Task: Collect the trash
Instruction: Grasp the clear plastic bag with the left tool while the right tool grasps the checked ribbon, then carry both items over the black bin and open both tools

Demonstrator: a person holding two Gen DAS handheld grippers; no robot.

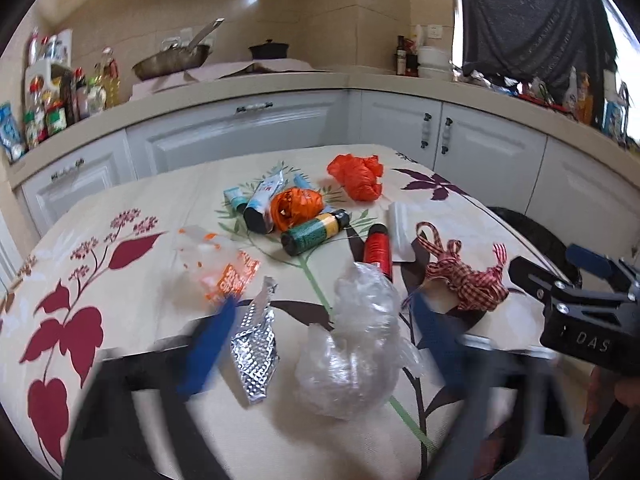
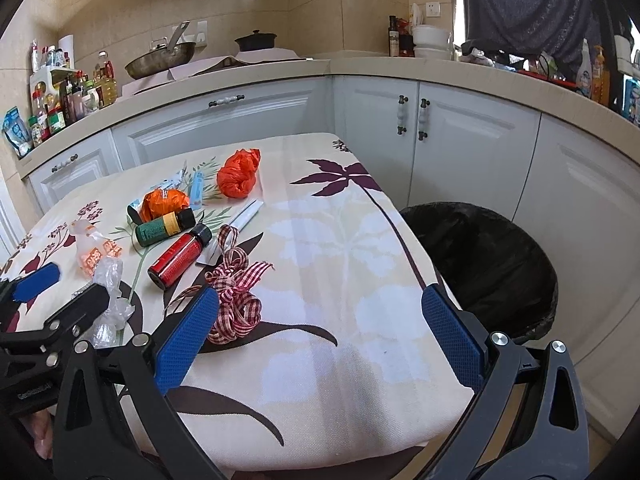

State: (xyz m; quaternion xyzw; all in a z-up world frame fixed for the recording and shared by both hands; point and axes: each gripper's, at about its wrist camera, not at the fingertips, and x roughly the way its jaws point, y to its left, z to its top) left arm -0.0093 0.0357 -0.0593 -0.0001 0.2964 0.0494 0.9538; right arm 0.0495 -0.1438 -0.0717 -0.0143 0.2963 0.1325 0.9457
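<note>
Trash lies on the floral tablecloth (image 1: 120, 312): a crumpled clear plastic wrap (image 1: 356, 344), a silver foil wrapper (image 1: 256, 344), a red checked ribbon (image 1: 464, 276) (image 2: 236, 300), a red bottle (image 2: 180, 256), a green bottle (image 2: 164, 226), orange bags (image 2: 238, 178) and tubes. My left gripper (image 1: 324, 344) is open, blurred, its blue fingers either side of the clear wrap and foil. My right gripper (image 2: 324, 324) is open and empty above the table's near right part, its left finger beside the ribbon. A black-lined bin (image 2: 492, 264) stands right of the table.
White cabinets (image 2: 440, 140) and a beige counter with a pan (image 2: 160, 60), a black pot and bottles run behind the table. A clear bag with orange print (image 1: 224, 272) lies at the left. The right gripper shows at the right edge of the left wrist view (image 1: 576, 300).
</note>
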